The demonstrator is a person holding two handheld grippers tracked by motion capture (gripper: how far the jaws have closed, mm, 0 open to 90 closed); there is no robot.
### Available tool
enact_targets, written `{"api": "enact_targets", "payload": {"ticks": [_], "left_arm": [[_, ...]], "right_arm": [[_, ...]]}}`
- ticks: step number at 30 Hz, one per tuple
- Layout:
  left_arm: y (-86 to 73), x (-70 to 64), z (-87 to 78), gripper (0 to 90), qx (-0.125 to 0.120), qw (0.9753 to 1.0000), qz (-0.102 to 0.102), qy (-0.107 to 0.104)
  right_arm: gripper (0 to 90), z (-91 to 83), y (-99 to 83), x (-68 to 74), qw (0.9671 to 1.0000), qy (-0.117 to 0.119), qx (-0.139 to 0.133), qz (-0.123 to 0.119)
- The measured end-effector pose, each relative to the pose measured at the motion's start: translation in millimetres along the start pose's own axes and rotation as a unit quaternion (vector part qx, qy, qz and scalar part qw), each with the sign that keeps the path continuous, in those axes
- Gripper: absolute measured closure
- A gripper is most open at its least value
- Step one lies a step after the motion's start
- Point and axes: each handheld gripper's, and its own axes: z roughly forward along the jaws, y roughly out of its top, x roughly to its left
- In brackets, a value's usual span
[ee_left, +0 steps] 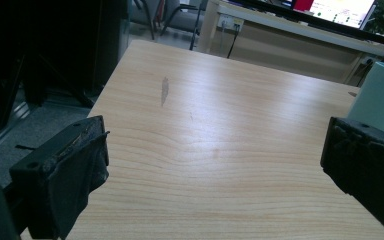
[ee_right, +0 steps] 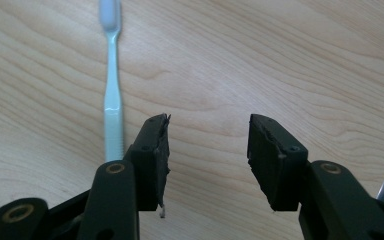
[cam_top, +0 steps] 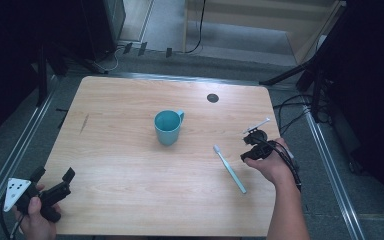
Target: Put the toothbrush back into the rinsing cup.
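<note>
**Right gripper hovers by the toothbrush, left waits at the near corner**

Over on the right side of the table (cam_top: 130, 100), the right gripper (cam_top: 250, 150) hangs low above the wood, held in a hand (cam_top: 272, 165) that comes in from the near edge. Its jaws stand apart with bare tabletop between them, gripping nothing. Just beside it lies the toothbrush (cam_top: 229, 168), pale blue-green, flat on the wood, its white head pointing toward the middle of the table and its handle running back toward the near right corner. In the right gripper view the toothbrush (ee_right: 112, 90) sits just outside one jaw, the handle's end passing right next to that jaw's tip; I cannot tell whether they touch.

Near the centre of the table stands a teal mug (cam_top: 168, 127), upright, handle turned toward the far right, well apart from the toothbrush.

Down at the near left corner, the left gripper (cam_top: 55, 180) is held at the table's edge, jaws spread wide and empty. In the left gripper view its two black pads (ee_left: 77, 170) frame a bare stretch of wood, with the mug (ee_left: 380, 97) peeking in behind one of them.
</note>
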Motion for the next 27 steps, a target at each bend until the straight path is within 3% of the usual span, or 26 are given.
{"api": "enact_targets", "payload": {"ticks": [2,6,16,22,27], "left_arm": [[0.0,0.5,-0.1,0.0,0.001,1.0,-0.001,-0.001],[0.1,0.5,-0.1,0.0,0.001,1.0,-0.001,-0.002],[0.1,0.7,0.0,0.0,0.001,1.0,-0.002,-0.003],[0.1,0.9,-0.1,0.0,0.001,1.0,-0.002,-0.003],[0.1,0.9,0.0,0.0,0.001,1.0,-0.002,-0.003]], "right_arm": [[54.9,3.6,3.7,8.9,0.9994,0.0,0.016,-0.03],[57.9,9.4,7.6,20.8,0.9981,0.021,0.032,-0.048],[62.1,24.1,10.9,31.4,0.9943,0.054,0.075,-0.053],[63.5,32.8,13.3,38.2,0.9913,0.058,0.104,-0.056],[66.7,36.6,15.4,40.9,0.9899,0.065,0.111,-0.059]]}}
